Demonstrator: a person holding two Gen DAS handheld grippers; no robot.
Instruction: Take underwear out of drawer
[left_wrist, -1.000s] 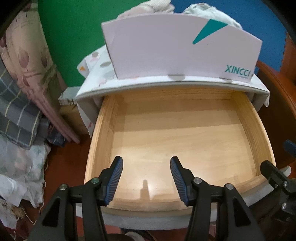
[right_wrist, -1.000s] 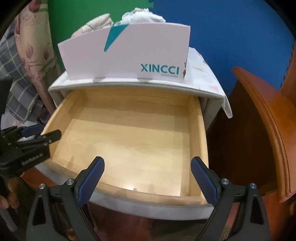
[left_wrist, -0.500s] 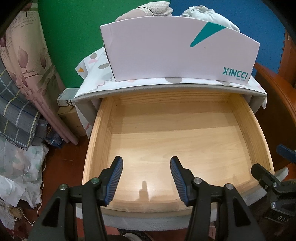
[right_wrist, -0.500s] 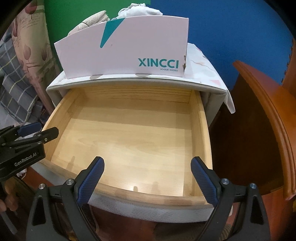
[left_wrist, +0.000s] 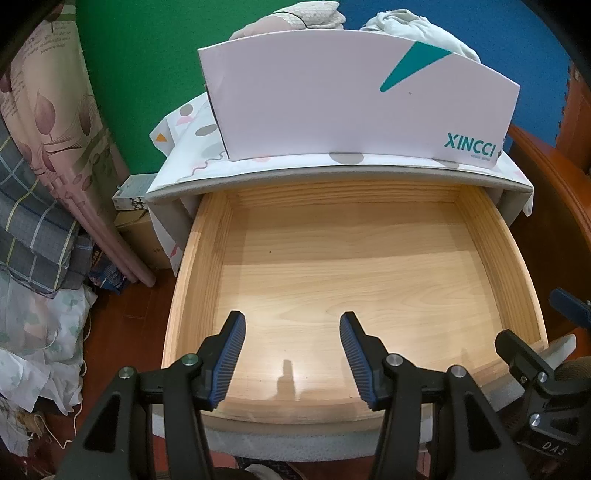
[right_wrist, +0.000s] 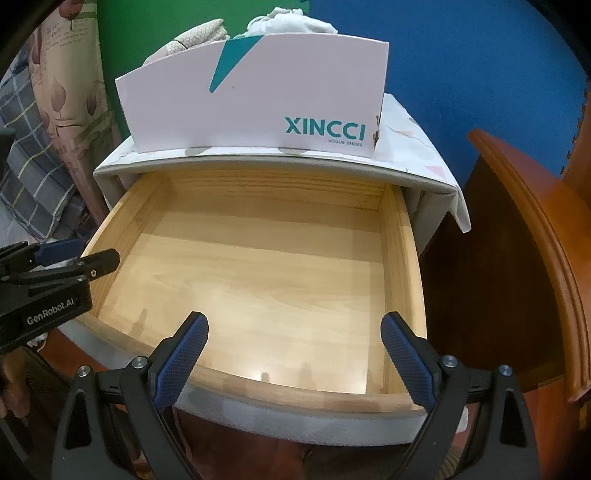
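Underwear: folded cloth pieces, a beige patterned one (left_wrist: 295, 16) and a pale grey one (left_wrist: 417, 26), sat in the box on the nightstand; whether these were underwear I could not tell.
Drawer (left_wrist: 207, 258): pulled wide open, light wood, only its bare floor showing inside.
Box (left_wrist: 332, 103): white with a teal triangle and "XINCCI" lettering, stood on the nightstand top just behind the drawer opening.
Nightstand top (right_wrist: 417, 147): covered with a patterned white cloth.
Left gripper (left_wrist: 291, 354): hung over the drawer's front edge, jaws moderately apart, nothing between them.
Right gripper (right_wrist: 295, 354): hung over the drawer's front right part, jaws spread wide, nothing held.
Surroundings: plaid and floral bedding (left_wrist: 40, 192) to the left, brown wooden furniture (right_wrist: 517, 258) to the right, green and blue wall behind.
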